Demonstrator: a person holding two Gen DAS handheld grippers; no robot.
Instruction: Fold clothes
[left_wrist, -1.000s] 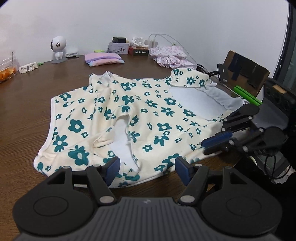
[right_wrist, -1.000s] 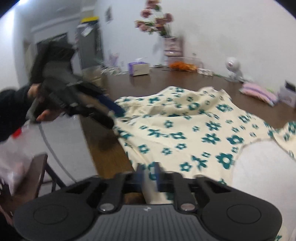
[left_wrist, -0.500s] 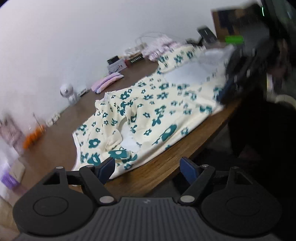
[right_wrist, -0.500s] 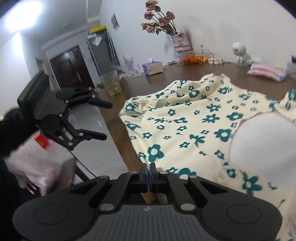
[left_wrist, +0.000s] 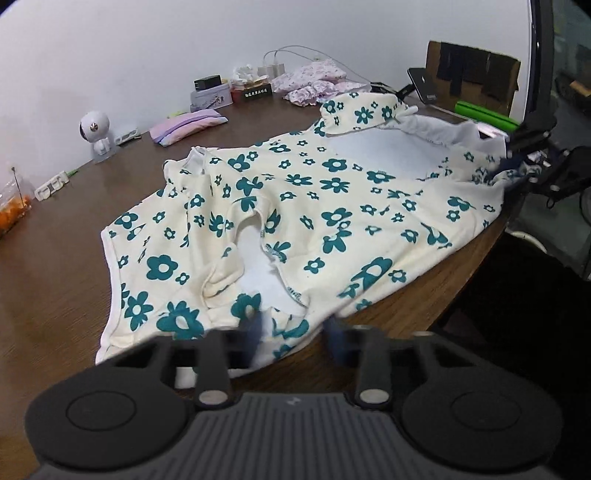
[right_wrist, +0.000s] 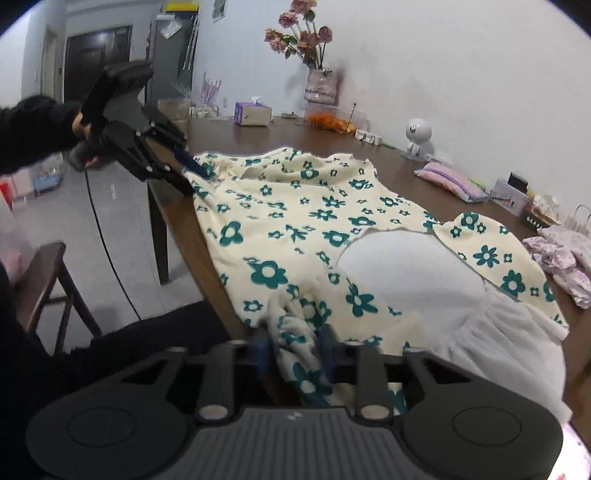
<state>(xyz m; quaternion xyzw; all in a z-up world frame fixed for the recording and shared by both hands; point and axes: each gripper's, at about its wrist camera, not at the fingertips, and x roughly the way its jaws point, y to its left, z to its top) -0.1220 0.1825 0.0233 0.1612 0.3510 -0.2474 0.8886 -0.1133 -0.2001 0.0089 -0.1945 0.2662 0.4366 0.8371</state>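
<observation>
At the bottom of the left wrist view the left tongs (left_wrist: 293, 334) are closing; their blue fingers are blurred, with the near hem of the garment between them, and I cannot tell if the pads already press on it. At the bottom of the right wrist view the right tongs (right_wrist: 293, 349) are opening a little, but a bunched fold of the same cloth stands between the two fingers and they grip it. The garment (left_wrist: 314, 206), cream with dark green flowers and a white inner side, lies spread over the brown wooden bench (left_wrist: 55, 258), one edge near the bench border. Farther, toward the upper left, a small white robot figure (left_wrist: 94, 133) stands near the wall, beside a folded pink cloth (left_wrist: 186, 123).
</observation>
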